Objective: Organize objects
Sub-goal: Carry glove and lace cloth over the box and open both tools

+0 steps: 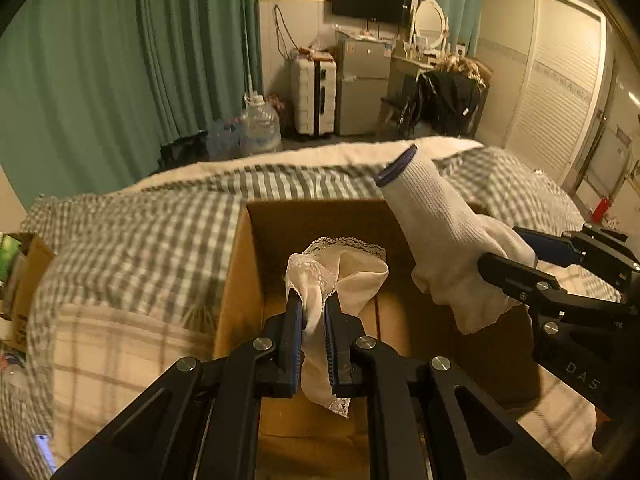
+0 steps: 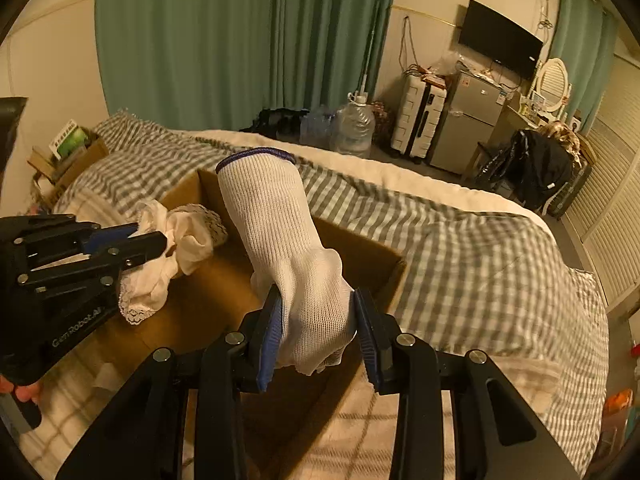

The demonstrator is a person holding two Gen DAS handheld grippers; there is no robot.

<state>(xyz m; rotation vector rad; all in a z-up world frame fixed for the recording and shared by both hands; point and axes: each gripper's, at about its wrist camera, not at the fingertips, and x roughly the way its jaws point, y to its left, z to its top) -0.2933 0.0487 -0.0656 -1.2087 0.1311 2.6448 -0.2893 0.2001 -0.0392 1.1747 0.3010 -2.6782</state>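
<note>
An open cardboard box (image 1: 240,264) (image 2: 376,276) sits on the bed. My left gripper (image 1: 314,304) (image 2: 160,242) is shut on a cream lace-trimmed cloth (image 1: 344,276) (image 2: 188,236) and holds it over the box. My right gripper (image 2: 316,300) (image 1: 500,248) is shut on a white knit glove (image 2: 280,232) (image 1: 436,232) with a blue cuff. The glove stands upright over the right side of the box.
The bed has a grey checked duvet (image 1: 152,232) (image 2: 460,248). A small box of items (image 2: 68,152) sits at the bed's far left. Beyond the bed stand water jugs (image 1: 260,126), a white suitcase (image 1: 314,96), a small fridge (image 1: 362,84) and a chair with dark clothes (image 1: 444,100).
</note>
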